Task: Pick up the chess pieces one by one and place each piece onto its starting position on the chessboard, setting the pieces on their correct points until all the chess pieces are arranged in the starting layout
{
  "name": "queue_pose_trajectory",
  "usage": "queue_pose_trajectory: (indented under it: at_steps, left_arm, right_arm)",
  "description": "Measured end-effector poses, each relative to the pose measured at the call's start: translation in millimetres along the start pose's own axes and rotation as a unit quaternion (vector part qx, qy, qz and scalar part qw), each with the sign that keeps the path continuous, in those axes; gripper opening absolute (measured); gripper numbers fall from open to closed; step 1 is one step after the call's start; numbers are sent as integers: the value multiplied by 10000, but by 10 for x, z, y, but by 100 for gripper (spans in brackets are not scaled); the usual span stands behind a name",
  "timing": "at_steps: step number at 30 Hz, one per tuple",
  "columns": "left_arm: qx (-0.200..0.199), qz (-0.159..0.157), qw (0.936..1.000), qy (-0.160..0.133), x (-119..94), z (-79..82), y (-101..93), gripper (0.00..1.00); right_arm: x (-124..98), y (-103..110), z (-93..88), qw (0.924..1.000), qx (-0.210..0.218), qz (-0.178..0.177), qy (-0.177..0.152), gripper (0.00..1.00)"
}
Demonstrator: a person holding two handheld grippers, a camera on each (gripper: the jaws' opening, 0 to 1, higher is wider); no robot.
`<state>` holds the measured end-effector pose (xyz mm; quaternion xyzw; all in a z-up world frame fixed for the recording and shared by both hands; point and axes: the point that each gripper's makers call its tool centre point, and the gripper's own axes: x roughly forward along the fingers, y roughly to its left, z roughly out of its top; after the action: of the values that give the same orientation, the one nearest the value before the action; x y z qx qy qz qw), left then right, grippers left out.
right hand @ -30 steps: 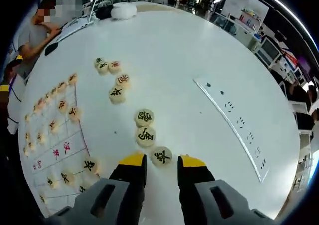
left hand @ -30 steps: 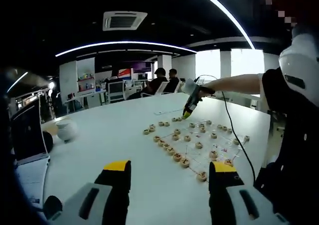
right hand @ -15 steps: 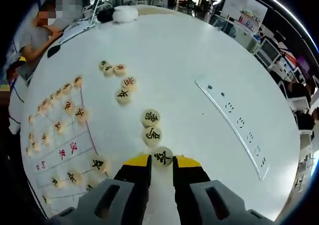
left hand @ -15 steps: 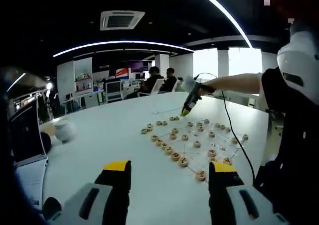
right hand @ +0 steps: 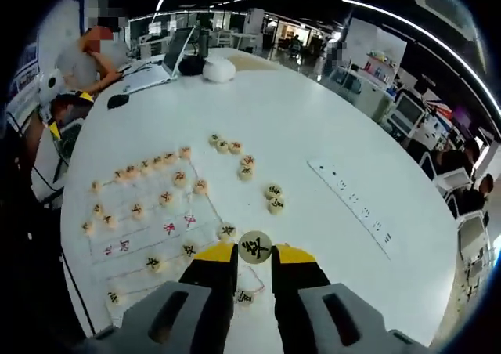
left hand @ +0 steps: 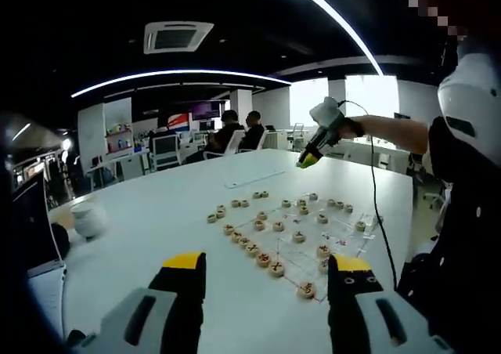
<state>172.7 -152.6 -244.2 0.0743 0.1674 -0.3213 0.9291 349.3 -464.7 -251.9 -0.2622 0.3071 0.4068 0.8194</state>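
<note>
Right gripper (right hand: 252, 254), raised on an outstretched arm (left hand: 387, 128), jaws clamped on a disc; left gripper (left hand: 266, 269) held low, jaws spread.

The chess piece (right hand: 255, 247) pinched between the right gripper's (right hand: 254, 254) tips looks like pale, smooth wood with a black character inked on its flat face; the other pieces (right hand: 274, 199) out ahead of it have the same creamy, lightly polished look. The chessboard (right hand: 156, 225) to the left of those jaws seems a thin, clear or white sheet, slightly glossy, with printed lines. The table (left hand: 156, 213) beyond the left gripper (left hand: 266, 272) is smooth white, softly sheened under the ceiling lights. Both grippers look like matt grey plastic with yellow, rubbery-looking tips.
</note>
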Motion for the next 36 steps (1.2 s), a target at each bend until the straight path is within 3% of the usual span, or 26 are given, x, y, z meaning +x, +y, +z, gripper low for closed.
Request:
queue_pose_trajectory:
  at_steps: [10, 19, 25, 30, 36]
  left_arm:
    - [185, -259, 9994, 97, 90, 40, -184, 64]
    - [169, -378, 9990, 194, 118, 20, -323, 64]
    - [169, -446, 9985, 265, 113, -21, -396, 64]
    - [129, -504, 9982, 287, 75, -59, -447, 64]
    - [149, -506, 9980, 346, -7, -134, -488, 64]
  right_arm:
    - [-816, 463, -354, 9969, 141, -393, -669, 19]
    - [-1172, 891, -836, 9912, 582, -676, -981, 19]
    - [-1203, 1053, -959, 9876, 843, -695, -1131, 19]
    - [-1093, 1152, -850, 9906, 673, -456, -1100, 19]
    - [-761, 1281, -691, 9954, 360, 19, -884, 19]
